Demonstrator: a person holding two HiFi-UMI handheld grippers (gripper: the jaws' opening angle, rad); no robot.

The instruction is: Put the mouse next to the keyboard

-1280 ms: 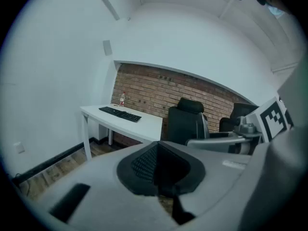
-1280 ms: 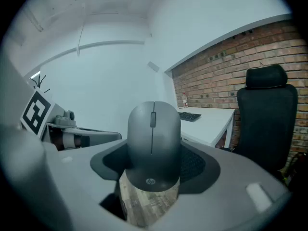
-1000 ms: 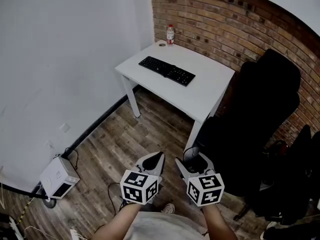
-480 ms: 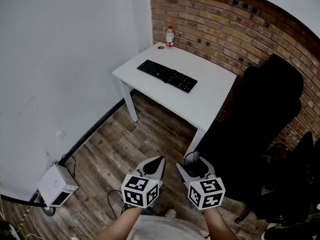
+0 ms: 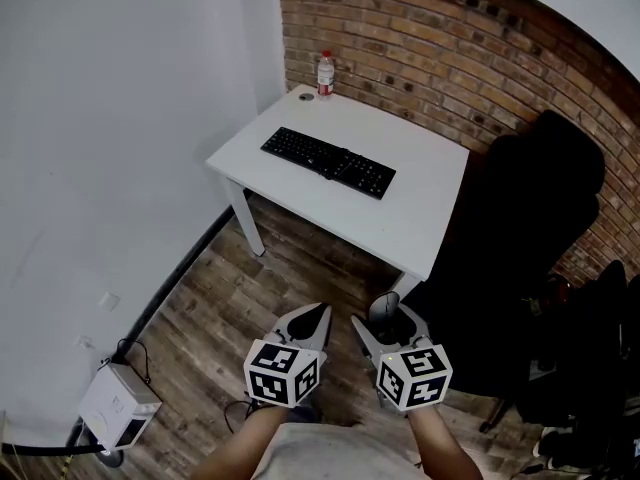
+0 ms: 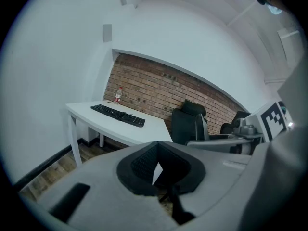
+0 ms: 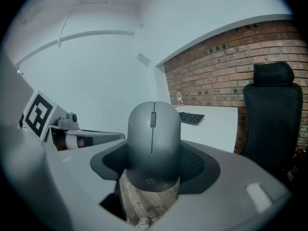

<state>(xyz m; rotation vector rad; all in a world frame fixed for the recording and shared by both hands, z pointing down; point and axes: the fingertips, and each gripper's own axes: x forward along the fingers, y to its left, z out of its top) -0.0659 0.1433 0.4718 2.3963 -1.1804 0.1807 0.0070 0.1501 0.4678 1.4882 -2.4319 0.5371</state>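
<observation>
While my right gripper [image 5: 383, 320] clamps the grey mouse [image 7: 153, 138] between its two jaws, the mouse stands upright in the grip, with its scroll wheel facing the gripper's camera and its rounded end pointing up. Dark pads press on both of its sides. From the head view, the mouse sits low in the picture, over the wooden floor [image 5: 226, 298] and well apart from the desk.

My left gripper [image 5: 316, 313] hovers just beside the right one, at about the same height. Its jaws are drawn together to a point, and they grip nothing.

Ahead of both grippers stands a white desk [image 5: 420, 203]. A black keyboard [image 5: 328, 162] lies on it at a slant, nearer the desk's left end. A water bottle [image 5: 325, 73] with a red cap stands upright at the far left corner, close to the brick wall [image 5: 450, 58]. The tabletop to the right of the keyboard is bare white.

A black office chair [image 5: 530, 218] stands at the right end of the desk. A plain white wall [image 5: 120, 118] fills the left side of the view. At its foot, on the floor, rests a small white box [image 5: 118, 406] with cables beside it.
</observation>
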